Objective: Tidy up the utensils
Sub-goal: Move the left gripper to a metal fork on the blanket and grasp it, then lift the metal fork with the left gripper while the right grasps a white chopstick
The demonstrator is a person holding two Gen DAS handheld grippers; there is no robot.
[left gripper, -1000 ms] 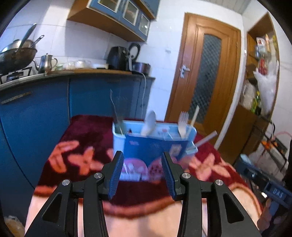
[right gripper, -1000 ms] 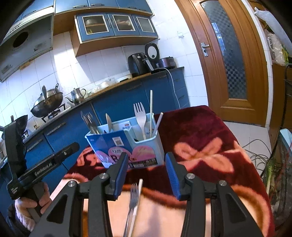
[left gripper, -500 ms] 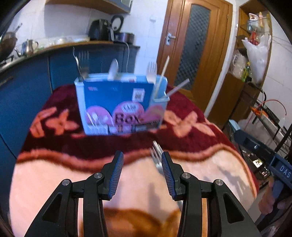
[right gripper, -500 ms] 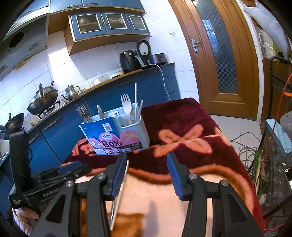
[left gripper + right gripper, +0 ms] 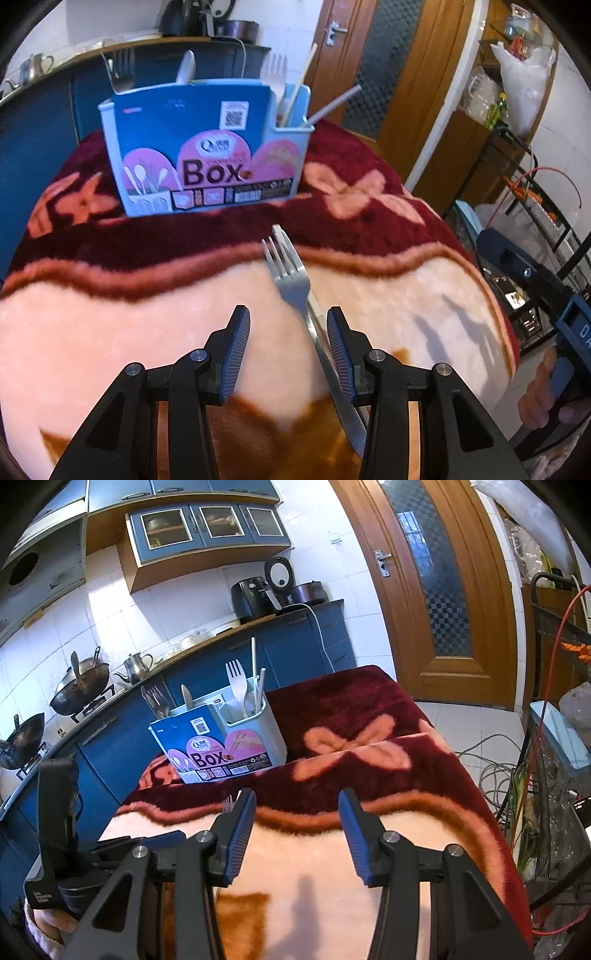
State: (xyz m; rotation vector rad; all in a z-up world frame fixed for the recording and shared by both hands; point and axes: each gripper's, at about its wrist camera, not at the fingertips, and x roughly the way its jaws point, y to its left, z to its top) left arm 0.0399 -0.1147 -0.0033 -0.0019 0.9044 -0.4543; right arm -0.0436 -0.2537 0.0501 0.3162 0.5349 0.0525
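A blue utensil box (image 5: 207,147) labelled "Box" stands on the red part of the blanket, holding forks, a spoon and chopsticks. A metal fork (image 5: 291,280) lies on the pink part, tines toward the box, with a flat pale utensil under it. My left gripper (image 5: 288,332) is open just above the blanket; the fork's handle runs between its fingers, close to the right one. My right gripper (image 5: 297,816) is open and empty over the pink area, right of the fork. The box also shows in the right wrist view (image 5: 218,738), and the fork's tines (image 5: 228,805) peek past the left finger.
The flowered blanket (image 5: 110,332) covers the table. A blue kitchen counter (image 5: 122,716) with woks, kettle and appliances stands behind. A wooden door (image 5: 443,602) and cables on the floor (image 5: 495,760) lie to the right. The other handle (image 5: 55,834) is at the left.
Both grippers have drawn back from the box toward the near side of the table. The left gripper has dropped low, so the fork now lies between its fingers.
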